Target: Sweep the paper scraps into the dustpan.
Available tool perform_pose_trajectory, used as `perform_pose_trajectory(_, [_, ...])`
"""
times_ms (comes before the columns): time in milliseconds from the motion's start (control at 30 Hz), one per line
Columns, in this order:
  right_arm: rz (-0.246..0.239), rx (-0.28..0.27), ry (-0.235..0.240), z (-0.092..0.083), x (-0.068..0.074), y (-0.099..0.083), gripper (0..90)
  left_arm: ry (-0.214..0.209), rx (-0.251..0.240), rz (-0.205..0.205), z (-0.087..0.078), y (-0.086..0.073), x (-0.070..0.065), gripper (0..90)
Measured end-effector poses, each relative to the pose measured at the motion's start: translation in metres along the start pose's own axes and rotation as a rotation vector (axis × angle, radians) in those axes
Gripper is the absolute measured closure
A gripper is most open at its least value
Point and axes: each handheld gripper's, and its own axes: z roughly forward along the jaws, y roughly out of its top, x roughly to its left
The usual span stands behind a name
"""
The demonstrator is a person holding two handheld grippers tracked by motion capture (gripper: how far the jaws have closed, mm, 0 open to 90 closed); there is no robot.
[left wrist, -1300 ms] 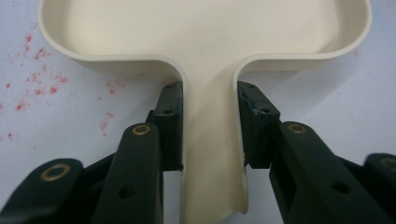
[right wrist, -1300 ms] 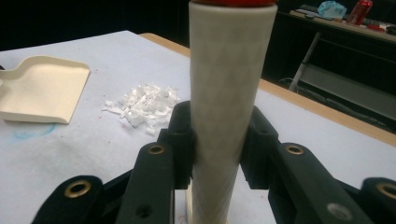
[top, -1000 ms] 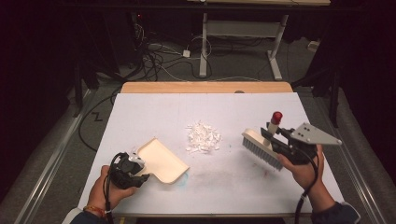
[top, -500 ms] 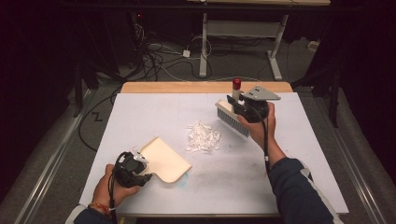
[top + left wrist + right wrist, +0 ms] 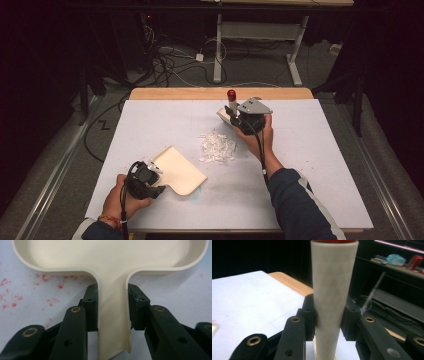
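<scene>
The left gripper clamps the dustpan handle flat on the desk; the right gripper clamps the brush beyond the white scraps (a hasty sweep could scatter them past the pan).

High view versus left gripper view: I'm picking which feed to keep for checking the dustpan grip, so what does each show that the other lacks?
The high view alone takes in the pile of white scraps, the right gripper clamped on the brush handle, and both of the person's hands. The left gripper view alone gives the close detail: the jaws pressed against either side of the dustpan's stem, and red specks on the white table cover. Both show the cream dustpan held by the left gripper.
</scene>
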Motion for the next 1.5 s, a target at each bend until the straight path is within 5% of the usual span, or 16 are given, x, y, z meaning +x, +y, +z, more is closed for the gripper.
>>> perform_pose_trajectory(633, [0.010,-0.051,0.212,-0.024,0.059,-0.001,68.6,-0.012,-0.018,0.002,0.003,0.024,-0.011,63.2])
perform_pose_trajectory(1133, [-0.018,-0.066,0.321,-0.036,0.101,0.009,69.3,-0.017,-0.008,0.009,0.006,0.029,-0.014,63.2])
perform_pose_trajectory(1500, [-0.031,-0.104,0.331,-0.039,0.100,0.024,70.1,-0.015,-0.005,0.017,0.009,0.030,-0.016,63.2])
